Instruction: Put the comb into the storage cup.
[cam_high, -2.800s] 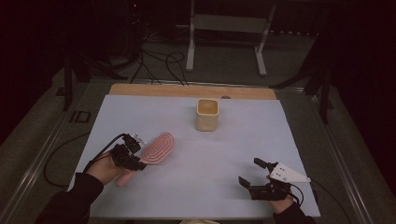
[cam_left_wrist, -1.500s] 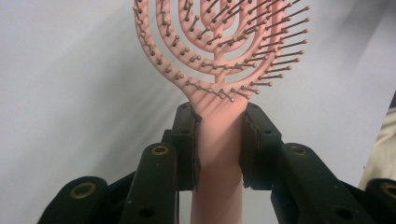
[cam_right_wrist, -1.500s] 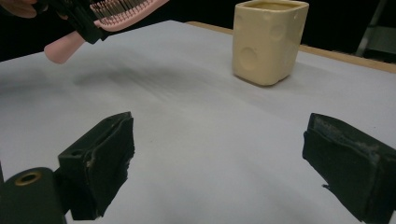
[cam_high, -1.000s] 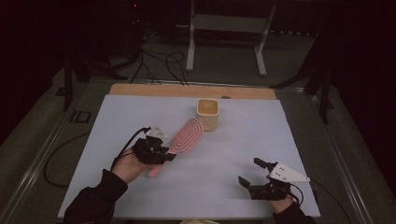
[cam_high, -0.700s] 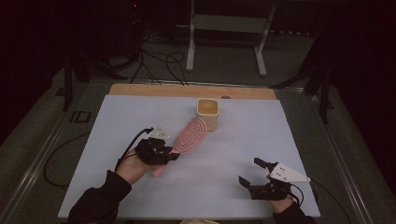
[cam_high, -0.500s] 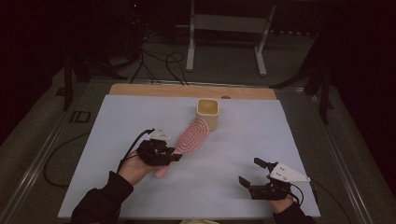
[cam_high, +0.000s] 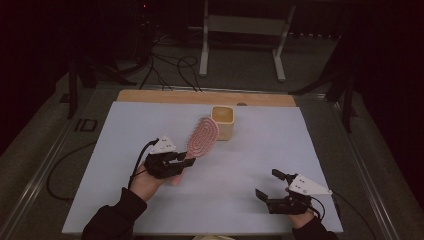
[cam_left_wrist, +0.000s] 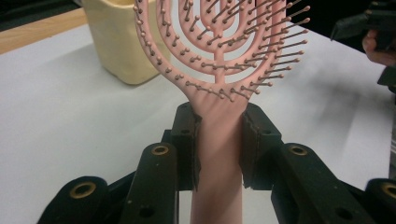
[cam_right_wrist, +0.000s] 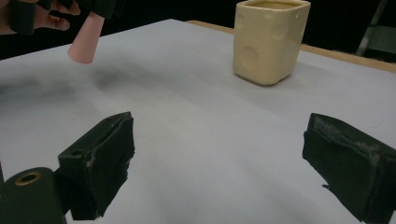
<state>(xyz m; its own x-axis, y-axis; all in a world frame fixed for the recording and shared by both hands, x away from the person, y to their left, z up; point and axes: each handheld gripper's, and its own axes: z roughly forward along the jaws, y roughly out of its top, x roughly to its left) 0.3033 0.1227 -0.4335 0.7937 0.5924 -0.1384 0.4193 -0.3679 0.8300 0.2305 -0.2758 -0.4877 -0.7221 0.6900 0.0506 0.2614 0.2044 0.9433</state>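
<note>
Carrying the pink plastic paddle hairbrush (cam_left_wrist: 219, 65) by its handle, pinched between your left gripper (cam_left_wrist: 218, 140)'s black jaws, you have its bristled head raised just beside the pale yellow square ceramic cup (cam_high: 223, 122), so the step in hand looks like delivery into that cup. Next, I'd judge, you must tip the brush and lower it inside the rim (your right gripper (cam_high: 274, 186) rests near the front edge, jaws spread on nothing). Around you lie the pale grey tabletop (cam_high: 310, 150), its wooden far strip (cam_high: 165, 96), and a dark room with floor cables (cam_high: 170, 67).
</note>
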